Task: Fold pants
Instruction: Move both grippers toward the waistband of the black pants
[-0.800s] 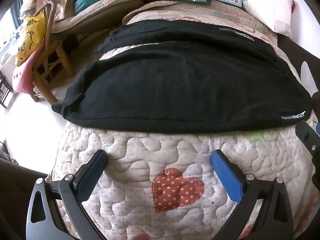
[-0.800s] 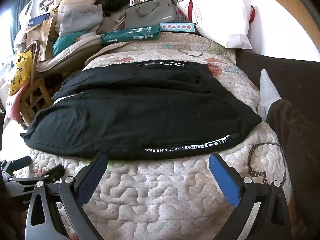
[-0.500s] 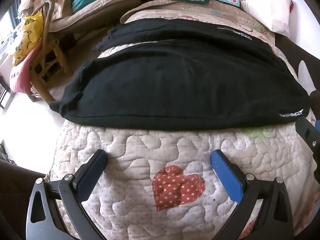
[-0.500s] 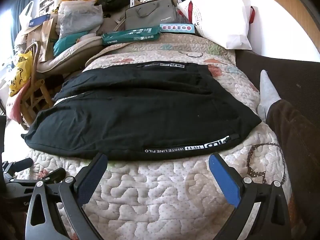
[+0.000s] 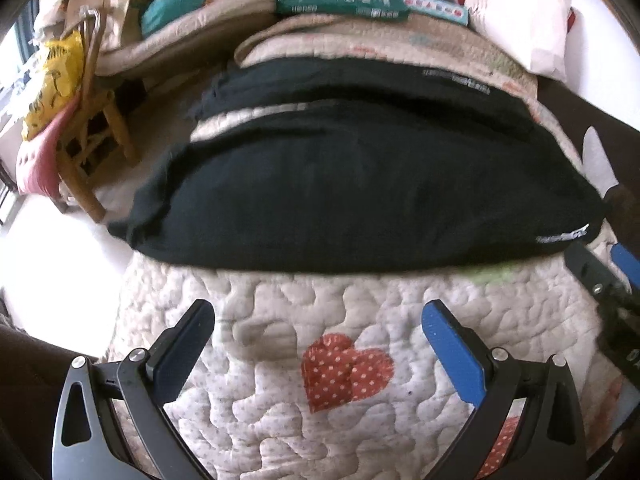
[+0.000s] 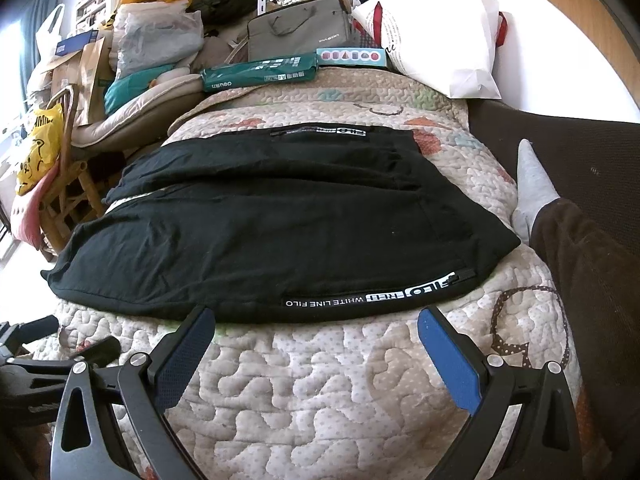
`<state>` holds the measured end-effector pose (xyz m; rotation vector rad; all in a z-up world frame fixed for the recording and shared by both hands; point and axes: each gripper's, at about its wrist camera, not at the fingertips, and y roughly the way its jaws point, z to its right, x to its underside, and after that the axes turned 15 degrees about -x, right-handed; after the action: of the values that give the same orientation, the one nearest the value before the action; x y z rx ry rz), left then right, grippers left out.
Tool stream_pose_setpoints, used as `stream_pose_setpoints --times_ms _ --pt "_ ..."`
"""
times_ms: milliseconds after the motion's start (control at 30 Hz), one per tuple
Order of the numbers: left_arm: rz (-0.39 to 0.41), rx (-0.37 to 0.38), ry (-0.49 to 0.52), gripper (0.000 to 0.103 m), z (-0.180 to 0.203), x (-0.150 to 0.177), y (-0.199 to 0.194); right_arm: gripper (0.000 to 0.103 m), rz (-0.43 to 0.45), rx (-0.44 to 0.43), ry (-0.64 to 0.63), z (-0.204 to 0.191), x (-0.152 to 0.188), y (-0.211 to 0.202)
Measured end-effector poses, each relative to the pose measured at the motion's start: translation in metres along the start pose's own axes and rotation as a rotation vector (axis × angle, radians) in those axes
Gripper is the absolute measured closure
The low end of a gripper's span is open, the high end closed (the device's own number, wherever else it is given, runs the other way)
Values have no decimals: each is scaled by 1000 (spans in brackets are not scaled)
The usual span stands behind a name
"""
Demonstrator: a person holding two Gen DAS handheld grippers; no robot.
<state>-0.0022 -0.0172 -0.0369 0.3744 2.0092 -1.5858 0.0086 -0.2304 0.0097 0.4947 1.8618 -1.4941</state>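
Black pants [image 5: 360, 192] lie spread flat across a quilted bed cover [image 5: 280, 400], legs side by side with a pale gap between them at the left. In the right wrist view the pants [image 6: 280, 232] show a white-lettered stripe [image 6: 368, 296] along the near edge. My left gripper [image 5: 318, 312] is open and empty, over the quilt just short of the pants' near edge. My right gripper [image 6: 316, 318] is open and empty, its fingertips at the near hem. The right gripper also shows at the right edge of the left wrist view [image 5: 600, 276].
A wooden chair [image 6: 64, 196] with a yellow bag [image 6: 38, 148] stands left of the bed. Boxes [image 6: 260, 74], a grey bag [image 6: 300, 32] and a white pillow [image 6: 440, 36] line the far end. A person's leg and grey sock [image 6: 532, 188] rest at the right.
The left gripper has shifted slightly, so the pants sit a little lower right in its view, with motion blur. The right gripper has barely moved. Both stay open.
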Motion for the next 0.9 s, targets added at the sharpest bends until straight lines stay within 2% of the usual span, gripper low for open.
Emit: stream_pose_setpoints --times_ms 133,333,600,700,900 --pt "50 0 3 0 0 -2 -9 0 0 -2 3 0 0 0" --pt "45 6 -3 0 -1 -6 -7 0 5 -16 4 -3 -1 5" --pt "47 3 -13 0 -4 -6 -8 1 2 -18 -123 -27 0 3" --pt "54 2 -15 0 -5 -6 -9 1 3 -55 -77 -22 -1 1" --pt "54 3 -22 0 -7 -6 -9 1 -53 -142 17 -12 -1 6"
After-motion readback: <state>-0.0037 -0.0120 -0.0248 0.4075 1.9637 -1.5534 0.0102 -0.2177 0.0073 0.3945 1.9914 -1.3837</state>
